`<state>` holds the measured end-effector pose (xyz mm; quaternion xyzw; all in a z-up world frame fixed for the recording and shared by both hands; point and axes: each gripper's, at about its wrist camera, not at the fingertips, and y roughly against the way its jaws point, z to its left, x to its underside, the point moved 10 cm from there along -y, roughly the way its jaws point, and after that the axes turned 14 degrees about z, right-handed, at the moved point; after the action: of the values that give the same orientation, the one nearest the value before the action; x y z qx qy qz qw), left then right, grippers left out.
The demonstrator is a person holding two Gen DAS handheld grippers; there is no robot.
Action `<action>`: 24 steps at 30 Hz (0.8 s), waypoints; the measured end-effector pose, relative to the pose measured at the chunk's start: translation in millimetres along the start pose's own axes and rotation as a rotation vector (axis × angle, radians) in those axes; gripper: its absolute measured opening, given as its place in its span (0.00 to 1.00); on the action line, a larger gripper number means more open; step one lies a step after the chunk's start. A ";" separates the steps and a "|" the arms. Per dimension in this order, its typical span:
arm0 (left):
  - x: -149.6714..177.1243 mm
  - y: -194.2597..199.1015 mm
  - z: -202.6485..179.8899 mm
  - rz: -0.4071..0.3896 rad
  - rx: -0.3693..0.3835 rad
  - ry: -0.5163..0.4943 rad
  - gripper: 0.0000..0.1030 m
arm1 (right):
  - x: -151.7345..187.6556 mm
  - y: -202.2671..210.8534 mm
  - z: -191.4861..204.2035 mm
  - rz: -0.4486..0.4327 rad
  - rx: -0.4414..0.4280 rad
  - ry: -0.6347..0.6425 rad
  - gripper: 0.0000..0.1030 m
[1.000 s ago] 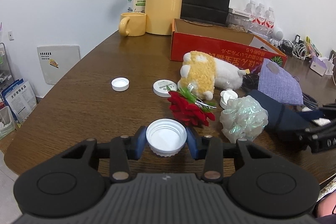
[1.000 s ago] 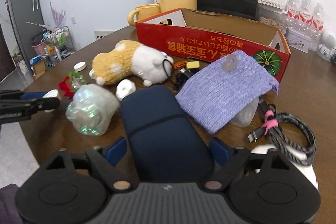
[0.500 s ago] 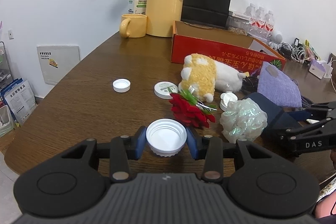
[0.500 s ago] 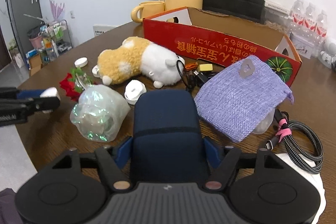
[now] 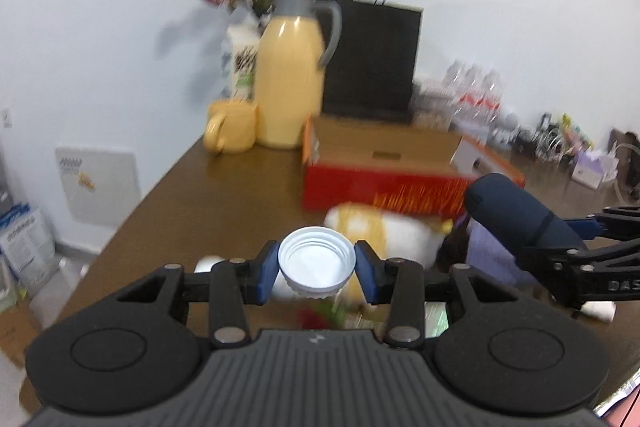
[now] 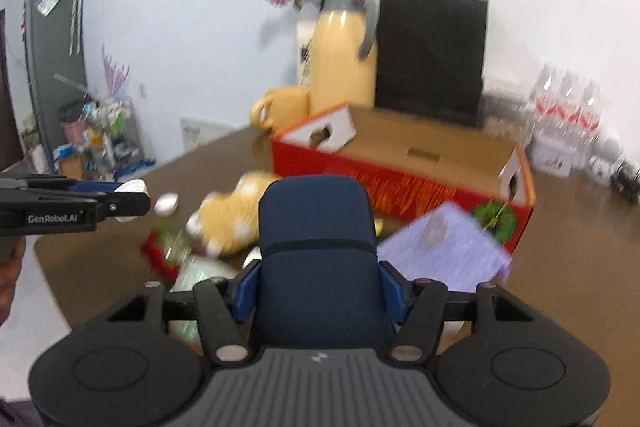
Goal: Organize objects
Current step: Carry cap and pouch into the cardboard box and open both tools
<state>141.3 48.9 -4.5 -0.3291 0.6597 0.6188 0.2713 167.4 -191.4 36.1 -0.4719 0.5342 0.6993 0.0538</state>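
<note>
Left wrist view: the left gripper (image 5: pixel 316 269) is clamped on a white cap (image 5: pixel 317 262), open side up, held above the brown tabletop (image 5: pixel 240 195). Beyond it stands a red cardboard box (image 5: pixel 380 183), open at the top; its cardboard floor shows bare. A yellow jug (image 5: pixel 290 83), a yellow mug (image 5: pixel 232 127) and a black paper bag (image 5: pixel 372 59) stand behind the box. At right, the right gripper (image 5: pixel 576 247) carries a navy pouch (image 5: pixel 516 219).

Right wrist view: the right gripper (image 6: pixel 318 291) has its jaws closing, pads pressed on the sides of the navy pouch (image 6: pixel 316 247), raised off the tabletop (image 6: pixel 580 247). The red cardboard box (image 6: pixel 400 187) lies ahead, nothing visible inside. A plush toy (image 6: pixel 232 223) and a lilac cloth bag (image 6: pixel 444 251) lie just before the box.
</note>
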 end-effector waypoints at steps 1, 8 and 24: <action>-11.3 0.0 -3.5 -0.015 0.013 -0.005 0.40 | -8.8 0.5 -5.8 -0.013 0.010 -0.008 0.58; -95.2 -25.3 -28.4 -0.077 0.034 -0.036 0.40 | -81.8 -7.3 -55.0 -0.099 0.084 -0.110 0.58; -173.9 -204.1 -60.7 0.190 -0.023 0.001 0.40 | -141.6 -158.2 -149.5 0.079 0.181 -0.257 0.58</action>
<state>412.1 2.1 3.6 -0.2686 0.6810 0.6489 0.2073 426.8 -183.0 30.0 -0.3504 0.6019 0.7045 0.1362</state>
